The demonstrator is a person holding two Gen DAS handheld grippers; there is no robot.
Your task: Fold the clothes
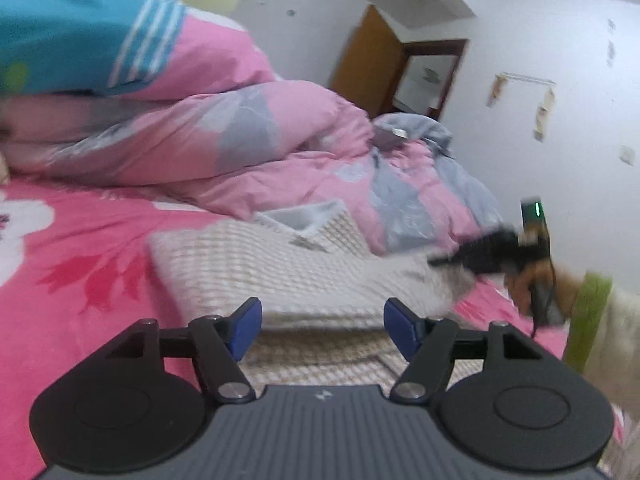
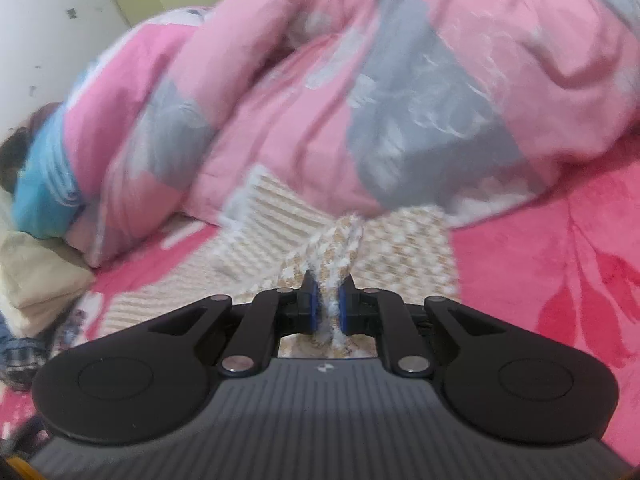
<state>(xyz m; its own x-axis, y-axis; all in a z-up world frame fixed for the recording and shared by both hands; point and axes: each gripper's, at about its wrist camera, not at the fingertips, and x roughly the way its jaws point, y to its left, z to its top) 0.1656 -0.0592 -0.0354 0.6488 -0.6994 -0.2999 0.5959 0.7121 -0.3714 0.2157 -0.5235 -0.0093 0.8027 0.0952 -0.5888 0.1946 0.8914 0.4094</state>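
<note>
We find the cream knit garment (image 1: 304,264) lying on the pink bed (image 1: 80,280) just ahead of the left gripper (image 1: 322,326), whose jaws stand wide apart, holding nothing. The right gripper (image 2: 328,304) has its jaws pinched on a bunched ridge of the knit. We judge it soft, light and stretchy, best gripped at edges or corners.
</note>
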